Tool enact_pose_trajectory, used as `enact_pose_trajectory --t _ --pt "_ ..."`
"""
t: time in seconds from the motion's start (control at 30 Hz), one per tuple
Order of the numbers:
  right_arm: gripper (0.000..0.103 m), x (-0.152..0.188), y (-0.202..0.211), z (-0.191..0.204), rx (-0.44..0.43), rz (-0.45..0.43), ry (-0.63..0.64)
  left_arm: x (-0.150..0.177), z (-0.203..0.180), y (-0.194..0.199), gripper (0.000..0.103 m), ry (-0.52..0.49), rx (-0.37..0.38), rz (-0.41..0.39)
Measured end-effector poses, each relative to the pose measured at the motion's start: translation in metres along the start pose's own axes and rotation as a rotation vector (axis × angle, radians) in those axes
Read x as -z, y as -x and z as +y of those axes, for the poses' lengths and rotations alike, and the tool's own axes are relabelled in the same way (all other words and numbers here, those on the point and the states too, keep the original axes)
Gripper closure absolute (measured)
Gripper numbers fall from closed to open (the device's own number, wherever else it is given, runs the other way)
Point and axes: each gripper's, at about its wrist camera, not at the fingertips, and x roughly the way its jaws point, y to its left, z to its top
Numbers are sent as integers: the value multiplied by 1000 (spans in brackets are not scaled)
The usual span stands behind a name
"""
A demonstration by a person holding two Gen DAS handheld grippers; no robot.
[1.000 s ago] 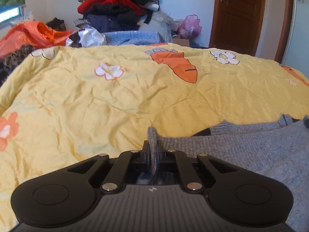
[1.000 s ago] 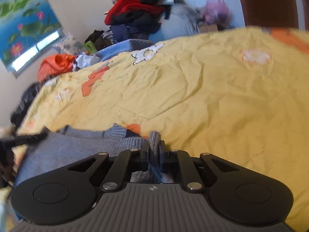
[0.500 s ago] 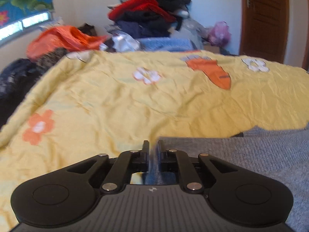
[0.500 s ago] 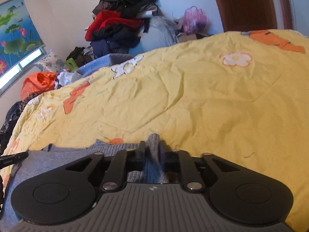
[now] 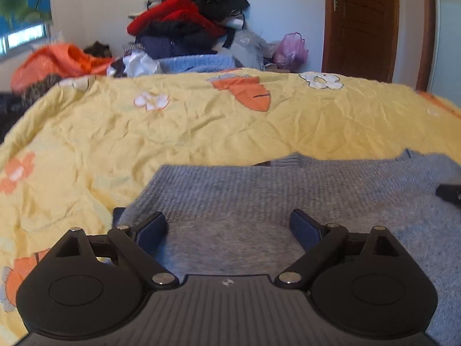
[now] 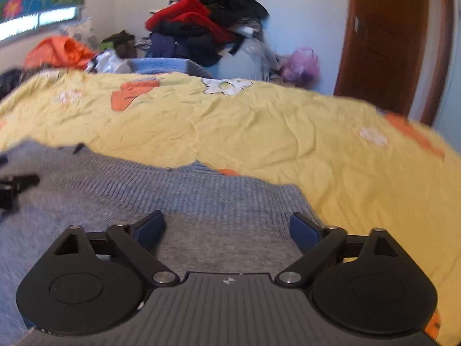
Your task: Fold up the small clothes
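A grey knit sweater [image 5: 259,196] lies flat on the yellow bedspread [image 5: 201,132]; its ribbed edge faces away from me. My left gripper [image 5: 227,227] is open and empty, just above the sweater's left part. In the right wrist view the sweater [image 6: 161,199] fills the lower left. My right gripper [image 6: 227,227] is open and empty above its right corner. The tip of the right gripper shows at the right edge of the left wrist view [image 5: 449,193]; the left gripper's tip shows at the left edge of the right wrist view [image 6: 17,184].
The yellow bedspread [image 6: 259,132] with flower and carrot prints stretches beyond the sweater. A heap of clothes [image 5: 187,26] is piled behind the bed, with an orange bag [image 5: 57,60] at left. A brown door [image 5: 363,23] stands at the back right.
Both grippers were shut on the sweater's edge; now both have opened and let it go. The sweater has dropped flat onto the bedspread.
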Motion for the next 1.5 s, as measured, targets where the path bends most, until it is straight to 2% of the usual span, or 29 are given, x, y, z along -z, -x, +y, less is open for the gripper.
enact_pose_trajectory --t 0.1,0.17,0.27,0.33,0.37,0.4,0.47,0.5,0.57,0.67,0.73,0.83,0.9,1.03,1.5 --pt "1 2 2 -7 -36 10 -3 0 10 -5 2 12 27 10" --pt "0 1 -2 3 -9 11 28 0 2 -6 1 7 -2 4" --pt "0 -1 -3 4 -9 3 11 -1 -3 -7 1 11 -36 2" --pt "4 1 9 2 -12 -44 -4 1 -8 5 1 -10 -86 -22" --pt "10 2 25 2 8 -79 -14 3 -11 19 3 -19 -124 -43" --pt "8 5 43 3 12 -110 -22 8 -13 36 3 -19 -129 -75" --pt "0 15 78 10 -94 -168 -9 23 -13 74 2 -3 -18 -148" --pt "0 23 89 16 -139 -174 22 31 -16 87 2 -4 20 -158" --pt "0 39 92 33 -119 -133 127 45 -26 96 2 -60 34 -125" --pt "0 60 77 44 -9 -91 257 63 -36 89 2 -167 -32 -83" --pt "0 56 75 37 -37 -64 192 69 -27 90 2 -148 -15 -95" --pt "0 49 69 24 -97 -30 117 65 -14 80 0 -79 38 -56" --pt "0 48 68 25 -100 -30 111 61 -4 71 0 -10 74 -24" --pt "0 50 67 27 -97 -33 105 62 -10 72 0 -11 42 -35" --pt "0 54 66 19 -80 -38 66 63 -16 74 0 -14 13 -41"
